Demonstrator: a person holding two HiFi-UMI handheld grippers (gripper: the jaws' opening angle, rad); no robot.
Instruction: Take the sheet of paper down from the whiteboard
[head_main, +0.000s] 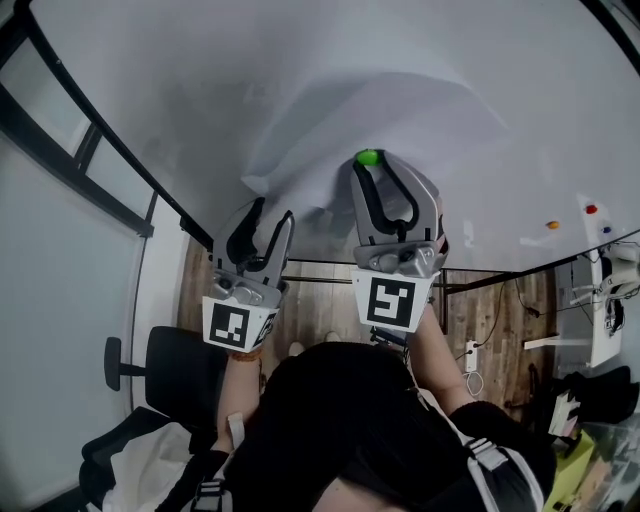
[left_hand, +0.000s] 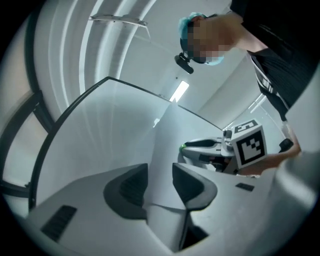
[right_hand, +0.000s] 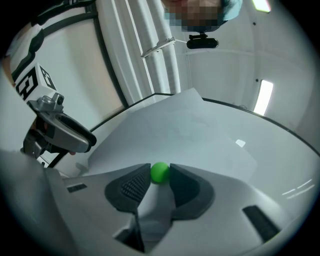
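Sheet: a white sheet of paper (head_main: 385, 110) lies against the white whiteboard (head_main: 180, 70). Its lower left corner curls away from the surface.
Magnet: a small round green magnet (right_hand: 160, 172) sits at the sheet's lower edge, against the paper.
Right claw: the right gripper (head_main: 372, 163), pointed at the board, is clamped on the green magnet, one dark pad on each side of it.
Left claw: the left gripper (head_main: 275, 209) stands just beside the curled corner, jaws apart. In the left gripper view the sheet's edge shows in the gap between them, and neither pad presses on it.
Board, far right: a small red magnet (head_main: 591, 209) and an orange magnet (head_main: 553, 225) are stuck well apart from the sheet.
Below: a black office chair (head_main: 165, 375) stands on the wooden floor (head_main: 320, 300) beneath the board's lower edge.
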